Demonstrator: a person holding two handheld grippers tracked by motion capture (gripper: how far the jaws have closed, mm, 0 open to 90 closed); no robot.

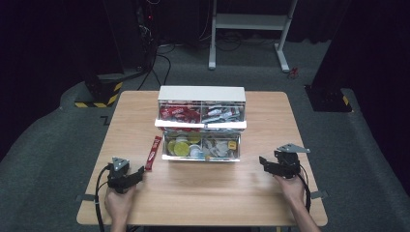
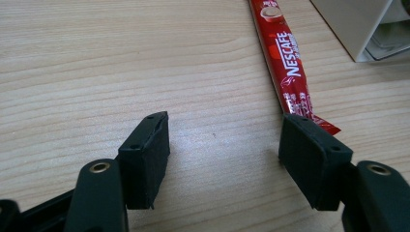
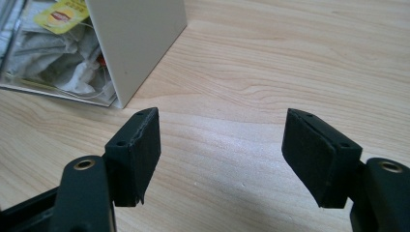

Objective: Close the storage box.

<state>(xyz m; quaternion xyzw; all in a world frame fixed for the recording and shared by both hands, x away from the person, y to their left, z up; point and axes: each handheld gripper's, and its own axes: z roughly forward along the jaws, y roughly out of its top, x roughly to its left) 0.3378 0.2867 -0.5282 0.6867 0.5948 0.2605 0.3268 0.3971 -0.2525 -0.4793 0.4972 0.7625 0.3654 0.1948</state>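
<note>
Each black claw, left claw (image 1: 138,175) and right claw (image 1: 263,162), is wearing a grey three-cornered plate, trailing a black cable, and showing brass-ringed screws beside ribbed square pads (image 2: 145,159).

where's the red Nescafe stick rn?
The Nescafe stick lies flat on the table, just left of the organizer's lower drawer; in the left gripper view its near end sits by the left gripper.

Before me: light wooden counter (image 1: 270,193) on grey carpet floor (image 1: 43,154); far, a white desk frame (image 1: 251,21); black-and-yellow striped bases (image 1: 101,92) left and right; surroundings dark.
</note>
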